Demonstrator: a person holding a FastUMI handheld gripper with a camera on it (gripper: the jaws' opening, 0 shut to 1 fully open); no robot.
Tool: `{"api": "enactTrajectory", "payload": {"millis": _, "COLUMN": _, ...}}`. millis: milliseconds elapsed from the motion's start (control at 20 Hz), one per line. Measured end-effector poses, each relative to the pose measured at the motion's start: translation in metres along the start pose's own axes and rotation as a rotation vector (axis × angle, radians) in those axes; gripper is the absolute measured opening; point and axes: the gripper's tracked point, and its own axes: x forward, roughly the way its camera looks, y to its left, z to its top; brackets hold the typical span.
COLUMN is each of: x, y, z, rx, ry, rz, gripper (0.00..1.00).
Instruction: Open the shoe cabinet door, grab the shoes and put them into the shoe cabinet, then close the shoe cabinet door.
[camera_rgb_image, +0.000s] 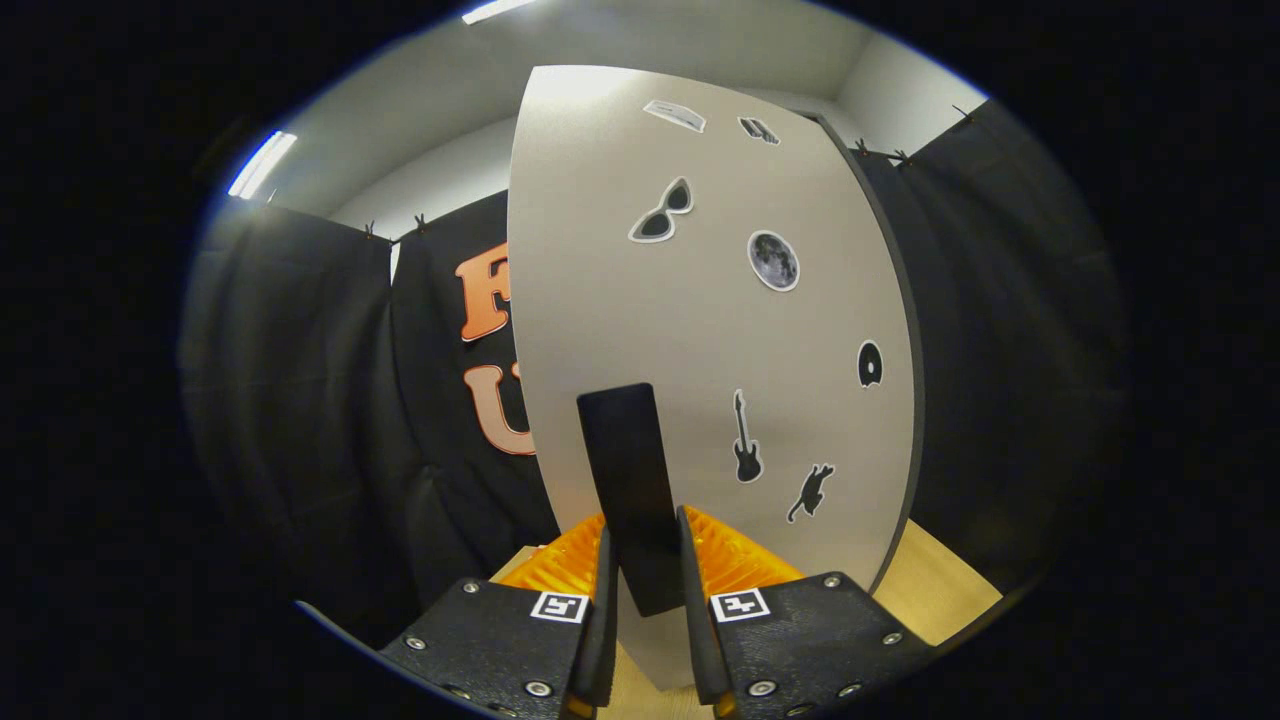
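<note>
My tongs (645, 560) are clenched on the flat black rectangular handle (632, 480) of the pale grey shoe cabinet door (700, 330), one finger pressing each side of it. The door panel stands just ahead, swung at an angle, carrying stickers: sunglasses (661, 211), a moon (773, 261), a guitar (746, 440), a cat (811, 492). The light wooden tabletop (940, 590) lies below.

Matt, smooth grey cabinet door (700, 330), matt black handle (630, 470), pale wood-look tabletop (935, 590), black cloth wall (300, 400)
</note>
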Motion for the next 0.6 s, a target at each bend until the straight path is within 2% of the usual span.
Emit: {"api": "enactTrajectory", "payload": {"millis": 600, "x": -0.042, "y": -0.035, "z": 0.002, "rx": -0.005, "ry": 0.015, "rz": 0.028, "gripper": 0.3}}
